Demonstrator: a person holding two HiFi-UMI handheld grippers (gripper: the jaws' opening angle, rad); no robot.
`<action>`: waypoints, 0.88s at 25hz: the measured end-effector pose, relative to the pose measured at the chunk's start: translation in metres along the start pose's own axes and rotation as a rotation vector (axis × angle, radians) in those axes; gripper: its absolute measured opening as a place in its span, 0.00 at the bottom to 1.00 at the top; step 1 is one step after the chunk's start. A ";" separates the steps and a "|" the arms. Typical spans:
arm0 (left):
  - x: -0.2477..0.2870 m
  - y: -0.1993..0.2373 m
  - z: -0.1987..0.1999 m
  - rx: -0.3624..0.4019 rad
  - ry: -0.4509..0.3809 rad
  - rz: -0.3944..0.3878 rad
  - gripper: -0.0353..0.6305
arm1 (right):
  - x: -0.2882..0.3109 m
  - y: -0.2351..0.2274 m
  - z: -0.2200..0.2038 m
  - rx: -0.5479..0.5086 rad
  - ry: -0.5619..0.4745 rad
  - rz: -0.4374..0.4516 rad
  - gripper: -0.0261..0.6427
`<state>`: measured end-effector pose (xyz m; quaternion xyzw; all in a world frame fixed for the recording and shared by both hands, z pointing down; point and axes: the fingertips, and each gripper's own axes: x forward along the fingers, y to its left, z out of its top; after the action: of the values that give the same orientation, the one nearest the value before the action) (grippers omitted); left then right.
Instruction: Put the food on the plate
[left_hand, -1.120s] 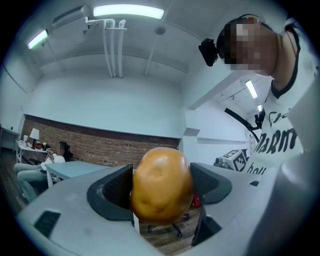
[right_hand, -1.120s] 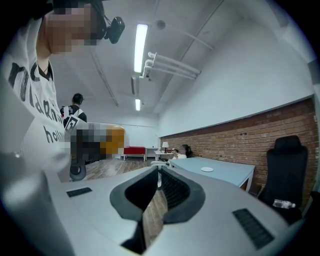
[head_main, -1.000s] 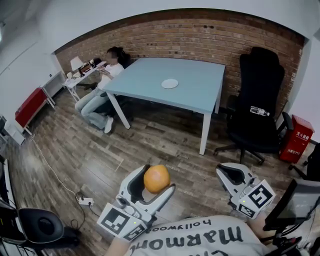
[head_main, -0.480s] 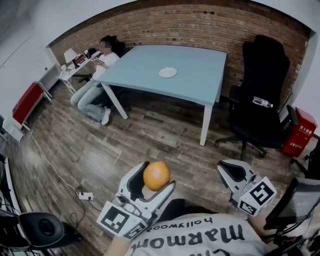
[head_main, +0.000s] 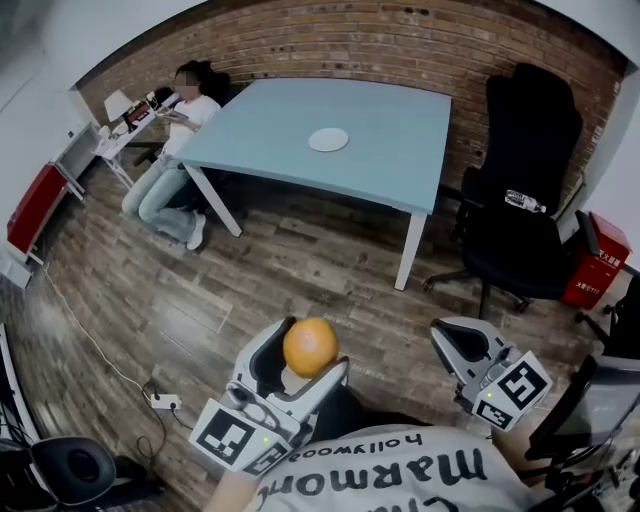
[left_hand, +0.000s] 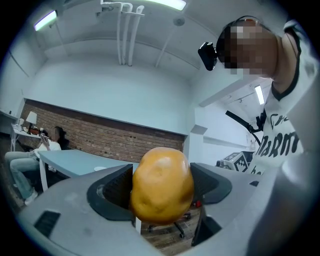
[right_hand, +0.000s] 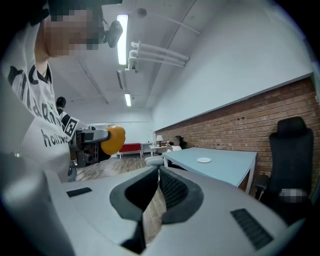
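My left gripper (head_main: 300, 352) is shut on an orange-yellow round fruit (head_main: 310, 346), held up in front of my chest; the same fruit (left_hand: 161, 184) fills the left gripper view between both jaws. A small white plate (head_main: 328, 139) lies on the light blue table (head_main: 380, 170) far ahead, also seen as the plate (right_hand: 203, 160) in the right gripper view. My right gripper (head_main: 455, 343) hangs at the lower right, shut with nothing in it, its jaw pads (right_hand: 170, 192) nearly touching. The held fruit (right_hand: 114, 139) shows at the left of that view.
A black office chair (head_main: 522, 200) with a bottle (head_main: 525, 201) on its seat stands right of the table. A person (head_main: 175, 160) sits at the table's left end. A red box (head_main: 598, 265) stands far right, a power strip (head_main: 163, 402) with a cable lies on the wood floor.
The table, plate and chair have drawn slightly nearer and shifted in the head view as I move forward. The left gripper keeps its hold on the fruit.
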<state>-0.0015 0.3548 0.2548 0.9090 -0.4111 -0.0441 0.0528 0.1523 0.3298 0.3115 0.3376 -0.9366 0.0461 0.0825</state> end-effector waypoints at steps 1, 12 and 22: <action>0.004 0.009 0.001 0.006 0.004 -0.004 0.57 | 0.010 -0.004 0.001 -0.003 0.006 -0.003 0.06; 0.035 0.137 0.028 -0.003 -0.038 0.001 0.57 | 0.131 -0.040 0.039 -0.050 0.046 -0.025 0.06; 0.073 0.221 0.051 -0.004 -0.028 -0.061 0.57 | 0.212 -0.069 0.066 -0.031 0.053 -0.044 0.06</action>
<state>-0.1240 0.1518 0.2313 0.9204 -0.3836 -0.0592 0.0473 0.0274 0.1356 0.2885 0.3552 -0.9271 0.0386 0.1134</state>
